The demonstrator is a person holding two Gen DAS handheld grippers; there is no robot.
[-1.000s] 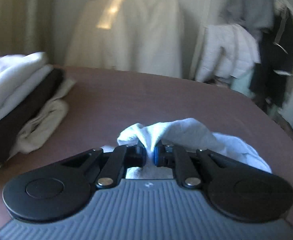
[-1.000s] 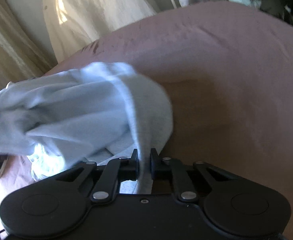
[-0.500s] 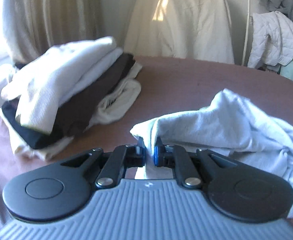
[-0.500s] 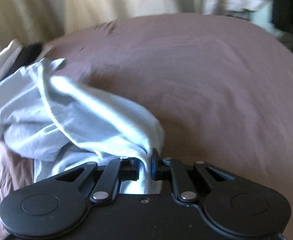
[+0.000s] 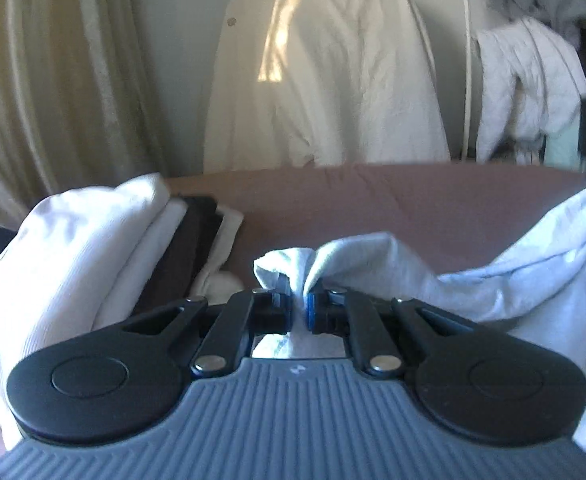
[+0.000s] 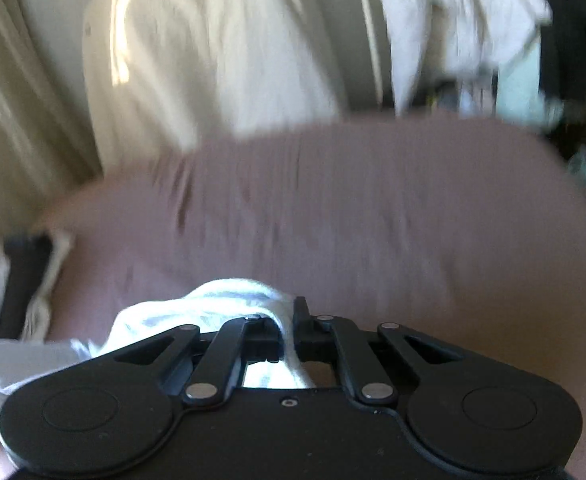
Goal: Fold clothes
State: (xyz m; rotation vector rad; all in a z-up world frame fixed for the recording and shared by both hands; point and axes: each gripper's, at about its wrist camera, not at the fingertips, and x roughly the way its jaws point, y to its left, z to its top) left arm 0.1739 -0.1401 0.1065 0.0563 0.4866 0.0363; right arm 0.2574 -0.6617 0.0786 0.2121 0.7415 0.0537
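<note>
A crumpled light blue-white garment (image 5: 493, 276) is held up over the mauve bed sheet (image 5: 373, 200). My left gripper (image 5: 300, 305) is shut on a bunched corner of it, and the cloth trails away to the right. My right gripper (image 6: 288, 330) is shut on another part of the same garment (image 6: 213, 304), which hangs off to the left below it. The right wrist view is motion-blurred.
A stack of folded clothes (image 5: 93, 248), white over black, sits on the bed at the left, also in the right wrist view (image 6: 17, 280). A cream-draped chair (image 5: 325, 80) stands behind the bed. Beige curtains (image 5: 53, 80) hang left; clothes (image 5: 529, 80) hang right.
Both grippers have lifted and levelled out while keeping hold of the garment. The views now face the draped chair, and the cloth hangs lower and stretched between the grippers.
</note>
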